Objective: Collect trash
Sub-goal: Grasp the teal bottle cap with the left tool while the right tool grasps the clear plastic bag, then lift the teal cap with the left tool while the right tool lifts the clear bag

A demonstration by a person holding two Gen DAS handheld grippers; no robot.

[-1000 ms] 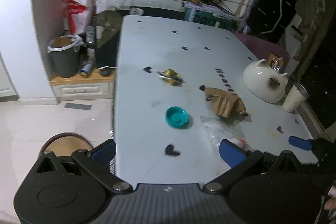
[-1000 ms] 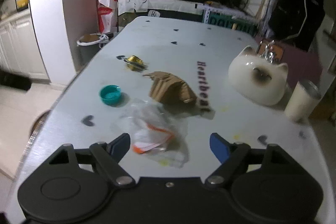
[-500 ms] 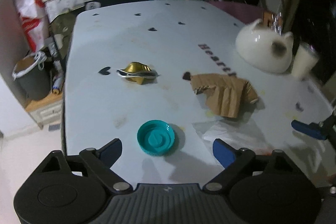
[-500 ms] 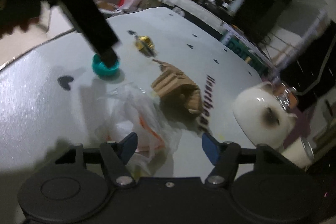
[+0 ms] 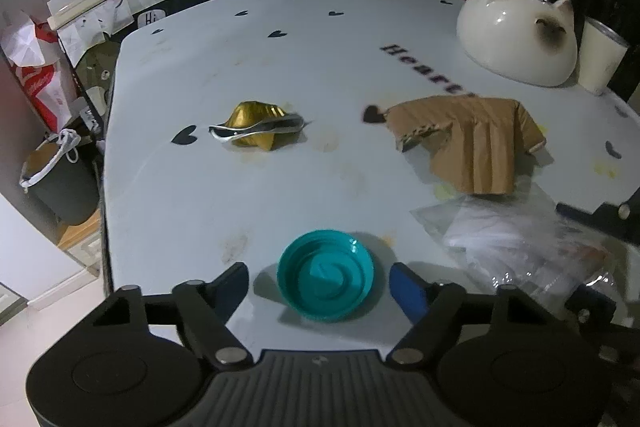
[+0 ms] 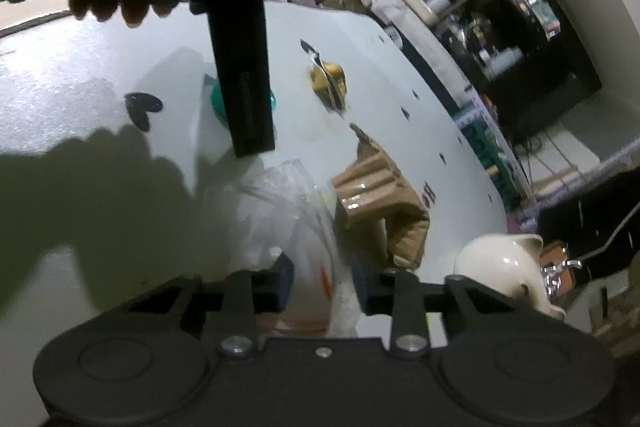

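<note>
The left claw (image 5: 322,285) straddles the teal bottle cap (image 5: 326,275), fingers apart, while the right claw (image 6: 322,283), beside the cap, pinches the clear plastic bag (image 6: 296,219).

Bare table (image 5: 208,187) lies between teal cap (image 5: 326,275) and gold wrapper (image 5: 256,125), and beyond toward the far edge; cardboard (image 5: 472,143), plastic bag (image 5: 516,247) and cat-shaped bowl (image 5: 516,31) crowd the right side, blocking passage
</note>
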